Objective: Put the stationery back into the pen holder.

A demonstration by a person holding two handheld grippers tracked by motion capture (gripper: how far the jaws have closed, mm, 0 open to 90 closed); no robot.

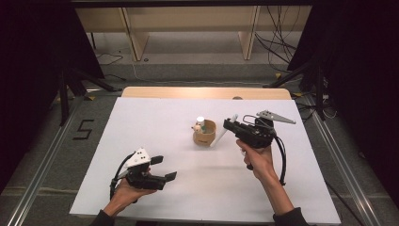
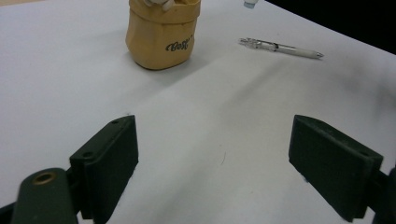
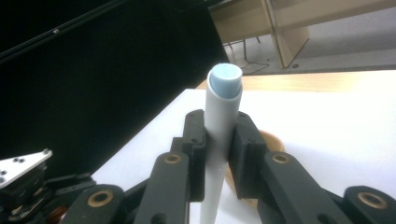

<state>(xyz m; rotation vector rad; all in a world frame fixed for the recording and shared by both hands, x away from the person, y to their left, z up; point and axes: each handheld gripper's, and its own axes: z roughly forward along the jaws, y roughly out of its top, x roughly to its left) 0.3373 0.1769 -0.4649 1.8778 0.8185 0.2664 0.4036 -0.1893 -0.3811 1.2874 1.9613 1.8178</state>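
A tan pouch-like holder (image 1: 204, 134) stands at the table's middle with a white-capped item poking out; in the left gripper view the holder (image 2: 161, 35) is at the top. My right gripper (image 1: 229, 124), just right of the holder, is shut on a white marker (image 1: 234, 117). In the right gripper view the marker (image 3: 224, 93) stands between the two pads of the right gripper (image 3: 219, 140), pale blue end up. A clear pen (image 2: 280, 47) lies on the table right of the holder. My left gripper (image 1: 164, 168) rests open near the front left, and in its own view the left gripper (image 2: 212, 135) holds nothing.
The white table (image 1: 155, 117) has a wooden strip along its far edge. Beyond it are wooden shelving (image 1: 188, 28), stand legs (image 1: 70, 89) at the left and cables (image 1: 282, 42) at the right. Dark curtains flank both sides.
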